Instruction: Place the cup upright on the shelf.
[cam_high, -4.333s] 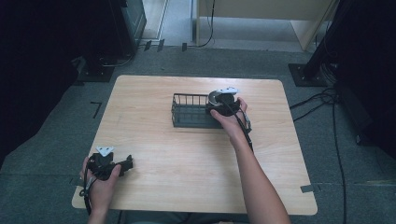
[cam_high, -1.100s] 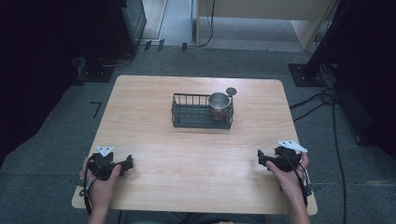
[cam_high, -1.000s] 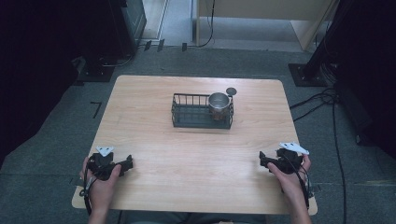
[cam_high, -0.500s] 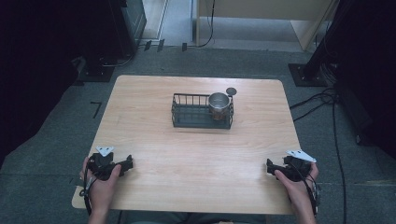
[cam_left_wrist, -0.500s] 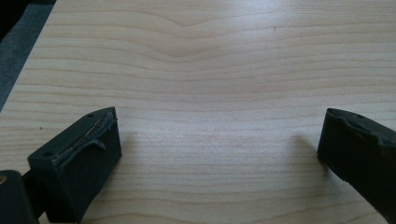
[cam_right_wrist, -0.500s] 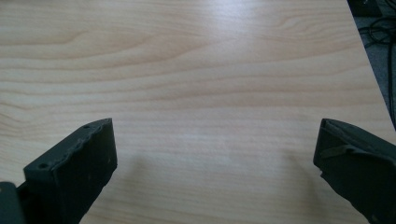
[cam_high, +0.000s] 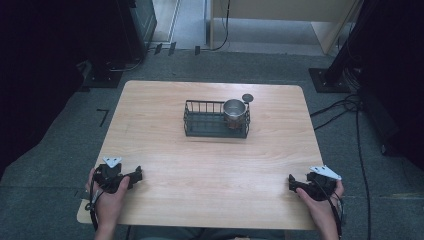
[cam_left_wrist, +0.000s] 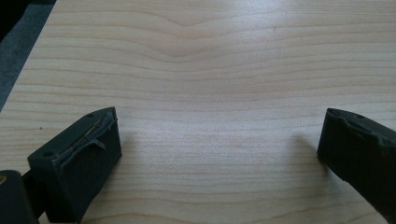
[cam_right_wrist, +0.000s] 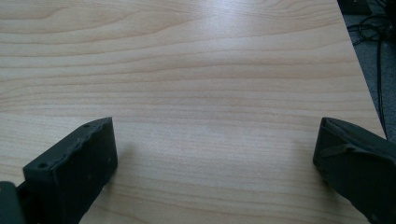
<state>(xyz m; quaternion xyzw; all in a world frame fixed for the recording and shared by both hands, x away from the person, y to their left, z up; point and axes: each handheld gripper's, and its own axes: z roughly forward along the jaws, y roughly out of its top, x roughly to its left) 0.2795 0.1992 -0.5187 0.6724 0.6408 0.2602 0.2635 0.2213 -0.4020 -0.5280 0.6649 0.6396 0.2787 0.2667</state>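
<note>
1. The left gripper (cam_high: 134, 176) rests at the bench's near left corner and the right gripper (cam_high: 294, 183) at its near right corner, both with jaws spread wide and empty.
2. The metal cup (cam_high: 235, 110) stands in the right end of the wire basket (cam_high: 200, 125), mid-bench toward the far edge (a small dark disc (cam_high: 247, 98) lies just behind).
3. The placing looks finished; any next move means a long reach forward.
4. The pale wood bench (cam_high: 210, 170) stands on grey carpet (cam_high: 55, 150), with cables (cam_high: 350, 107) at right.

Silver metal cup (cam_high: 234, 109) in a black wire basket (cam_high: 200, 125) on the pale wood-grain table (cam_high: 210, 165) (grey carpet (cam_high: 60, 145) around).
</note>
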